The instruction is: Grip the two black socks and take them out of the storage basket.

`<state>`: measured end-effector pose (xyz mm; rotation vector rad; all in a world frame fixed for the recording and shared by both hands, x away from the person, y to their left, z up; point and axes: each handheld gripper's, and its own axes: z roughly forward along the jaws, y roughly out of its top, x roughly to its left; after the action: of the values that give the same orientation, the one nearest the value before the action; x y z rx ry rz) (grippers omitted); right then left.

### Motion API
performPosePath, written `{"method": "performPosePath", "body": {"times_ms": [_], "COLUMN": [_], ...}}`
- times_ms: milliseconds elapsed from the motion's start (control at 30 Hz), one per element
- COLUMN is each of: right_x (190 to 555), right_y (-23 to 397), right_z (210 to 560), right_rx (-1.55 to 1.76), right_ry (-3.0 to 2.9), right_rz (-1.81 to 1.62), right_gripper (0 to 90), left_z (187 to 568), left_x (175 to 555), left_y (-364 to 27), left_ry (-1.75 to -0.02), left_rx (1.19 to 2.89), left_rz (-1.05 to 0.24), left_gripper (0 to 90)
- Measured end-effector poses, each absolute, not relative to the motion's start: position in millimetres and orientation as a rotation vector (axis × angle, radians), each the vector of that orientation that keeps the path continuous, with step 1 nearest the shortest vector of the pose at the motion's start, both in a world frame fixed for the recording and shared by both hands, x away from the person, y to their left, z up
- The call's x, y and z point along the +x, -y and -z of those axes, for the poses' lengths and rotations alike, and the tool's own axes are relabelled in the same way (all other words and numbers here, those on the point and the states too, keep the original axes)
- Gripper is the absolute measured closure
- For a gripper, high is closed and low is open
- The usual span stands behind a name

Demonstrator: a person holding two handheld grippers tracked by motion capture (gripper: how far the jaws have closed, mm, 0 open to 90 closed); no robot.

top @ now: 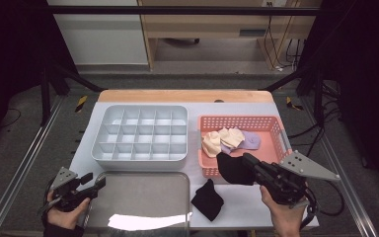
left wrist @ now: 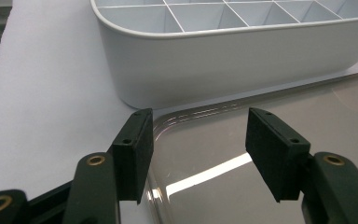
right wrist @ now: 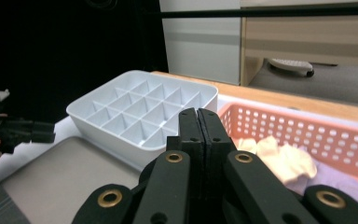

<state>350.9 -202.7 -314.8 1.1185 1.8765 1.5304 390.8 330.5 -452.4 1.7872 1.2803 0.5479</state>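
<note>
While the left gripper (top: pixel 97 183) gapes, the right gripper (top: pixel 244 160) pinches a limp, plain black sock (top: pixel 233 169) over the basket (top: pixel 278 129).

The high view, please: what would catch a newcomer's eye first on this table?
Probably the pink basket at the right, with cream and lilac socks inside. At its front edge the right tongs hold a black sock, and a second black sock lies beside the metal tray. The white divided box sits left of the basket.

Each black two-jaw gripper (top: pixel 241 163) carries a grey three-cornered plate (top: pixel 308 166), brass-ringed screws (right wrist: pixel 174 157) and a trailing black cable (top: pixel 312 210); a dark sleeve cuff (top: pixel 61 230) shows.
</note>
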Motion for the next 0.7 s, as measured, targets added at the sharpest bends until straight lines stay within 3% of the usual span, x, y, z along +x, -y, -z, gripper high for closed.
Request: {"method": "performPosePath", "body": {"times_ms": [233,700], "right_x": [336,341], "right_y": [215,234], "right_z": [335,392], "right_rx": [1.175,1.378], "right_ry": [-1.911,-1.947], "right_rz": [-1.506,-1.322], "right_gripper": [89.6,89.6], "left_z": [452,451], "left_x": [390,390], "left_y": [-331,-329], "left_ry": [-1.278,-1.269], "left_rx": [1.78,1.781], "left_rz": [-0.544,-0.545], "left_gripper": [40.5,39.8]}}
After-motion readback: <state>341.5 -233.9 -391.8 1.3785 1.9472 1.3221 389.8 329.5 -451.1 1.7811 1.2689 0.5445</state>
